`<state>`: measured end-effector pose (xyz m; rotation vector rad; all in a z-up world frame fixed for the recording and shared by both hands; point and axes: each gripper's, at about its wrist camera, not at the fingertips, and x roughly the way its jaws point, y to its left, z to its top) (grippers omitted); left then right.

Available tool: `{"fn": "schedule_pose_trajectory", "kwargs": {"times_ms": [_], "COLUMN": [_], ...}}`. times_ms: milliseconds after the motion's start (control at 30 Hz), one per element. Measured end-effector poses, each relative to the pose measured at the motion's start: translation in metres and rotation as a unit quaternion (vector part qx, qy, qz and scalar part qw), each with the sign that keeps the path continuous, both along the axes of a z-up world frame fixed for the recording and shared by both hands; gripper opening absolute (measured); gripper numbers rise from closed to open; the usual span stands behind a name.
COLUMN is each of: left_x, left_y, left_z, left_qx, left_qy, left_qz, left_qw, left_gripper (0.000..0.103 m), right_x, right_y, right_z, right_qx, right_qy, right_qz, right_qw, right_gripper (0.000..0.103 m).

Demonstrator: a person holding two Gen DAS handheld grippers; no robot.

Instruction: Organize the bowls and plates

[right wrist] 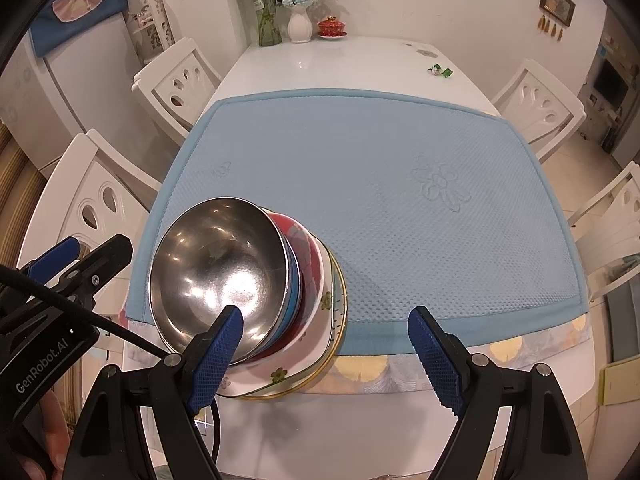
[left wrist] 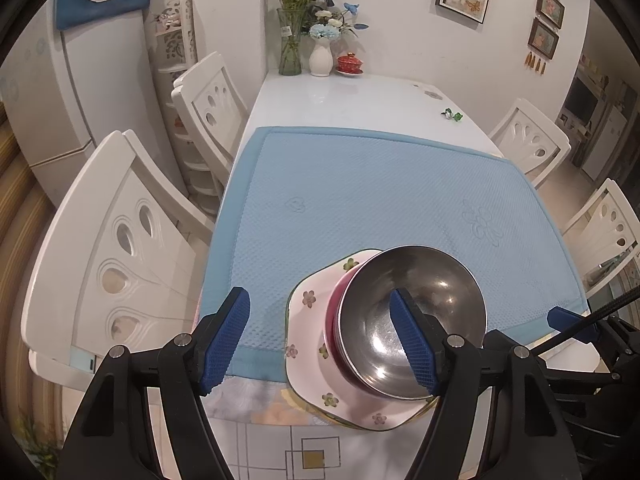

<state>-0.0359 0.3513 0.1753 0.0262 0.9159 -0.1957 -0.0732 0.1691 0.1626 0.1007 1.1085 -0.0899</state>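
I have both grippers hovering with jaws wide, gripping nothing: left gripper, right gripper. The steel bowl tops the nested bowls on the flowered plate at the blue mat's near edge.

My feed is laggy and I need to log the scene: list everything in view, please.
steel bowl: one, silver, top of stack
red bowl: one, nested under a blue-rimmed bowl
floral plate: one, white, under the bowls, at mat's near edge
mat: one, light blue, on table
table: one, white
vases: two, far end
red lidded cup: one, beside vases
chairs: four, white
left hand-held gripper: open, empty
right hand-held gripper: open, empty
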Motion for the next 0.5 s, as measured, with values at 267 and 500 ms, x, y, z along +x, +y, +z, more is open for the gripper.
{"fn": "schedule_pose_trajectory", "kwargs": {"times_ms": [267, 500], "left_x": [0.0007, 0.0046], "left_y": [0.0005, 0.0009], "left_z": [0.0008, -0.0017], "left_qx": [0.003, 0.004], "left_qy": [-0.002, 0.003], "left_qz": [-0.003, -0.004], "left_qw": [1.0, 1.0], "left_gripper": [0.071, 0.071], "right_x": [0.0, 0.0025], "right_y": [-0.0001, 0.0054], "right_z": [-0.0003, 0.0005], "right_qx": [0.0, -0.018], "right_qy": [-0.001, -0.006], "right_qz": [0.001, 0.008], "right_qw": [1.0, 1.0], "right_gripper": [0.083, 0.083]}}
